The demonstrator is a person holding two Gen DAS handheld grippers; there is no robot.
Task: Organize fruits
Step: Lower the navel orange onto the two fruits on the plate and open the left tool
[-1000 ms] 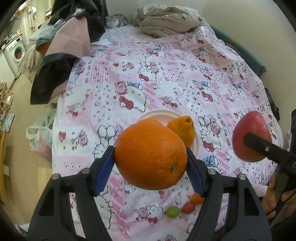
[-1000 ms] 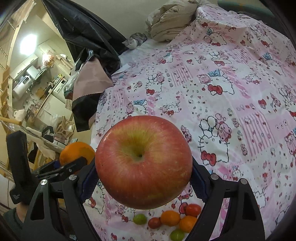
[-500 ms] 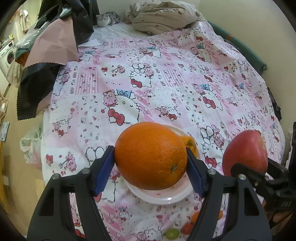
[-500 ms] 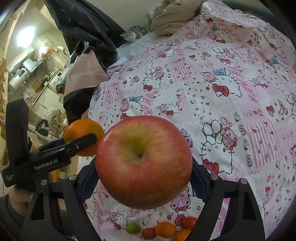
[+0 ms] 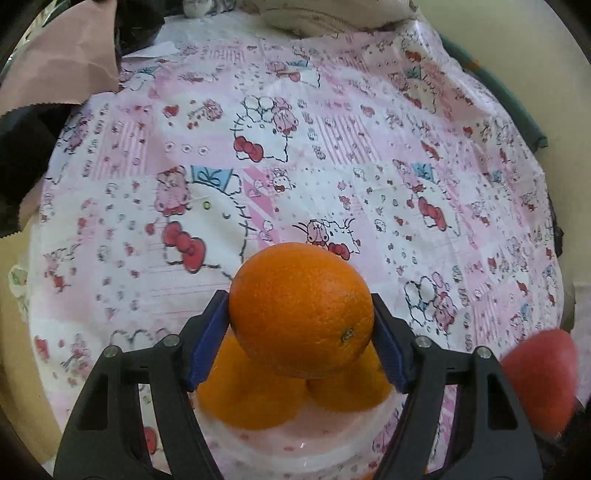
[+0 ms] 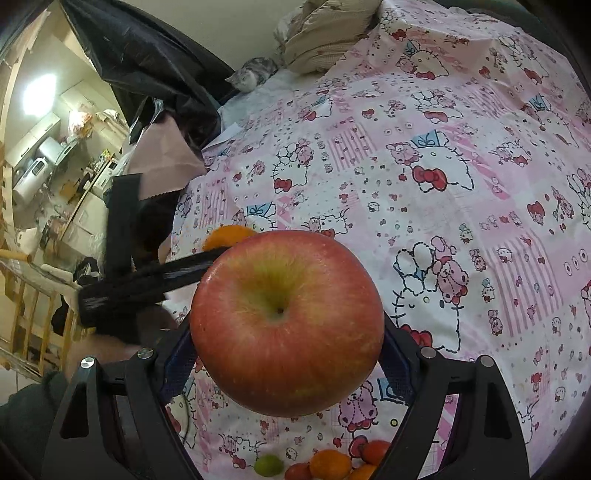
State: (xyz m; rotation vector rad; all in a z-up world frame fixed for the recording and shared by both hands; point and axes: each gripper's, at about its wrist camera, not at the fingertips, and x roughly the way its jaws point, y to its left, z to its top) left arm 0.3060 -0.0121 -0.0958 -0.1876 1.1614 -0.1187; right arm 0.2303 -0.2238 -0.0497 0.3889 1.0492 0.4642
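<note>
The jaws of the left gripper [image 5: 301, 345] are being kept clamped on an orange [image 5: 301, 310], which is being pressed between the blue pads [image 5: 207, 343]. The jaws of the right gripper [image 6: 286, 360] are being kept clamped on an apple [image 6: 286, 321], its stem hollow being turned toward the camera. Directly beneath the orange, two more oranges [image 5: 255, 395] are being carried side by side on a white plate [image 5: 295, 450], and the held orange is being shown just above them; whether it is touching them cannot be told. At the right edge of the left view, the apple [image 5: 539, 380] is being seen blurred, beside the plate. Below the apple in the right view, several small fruits [image 6: 328, 465], green, orange and red, are being shown lying together on the bedsheet [image 6: 461, 184]. Farther off, the sheet's pink cartoon print is being spread over the bed, and a crumpled beige blanket [image 6: 328, 33] is being shown at its far end.
</note>
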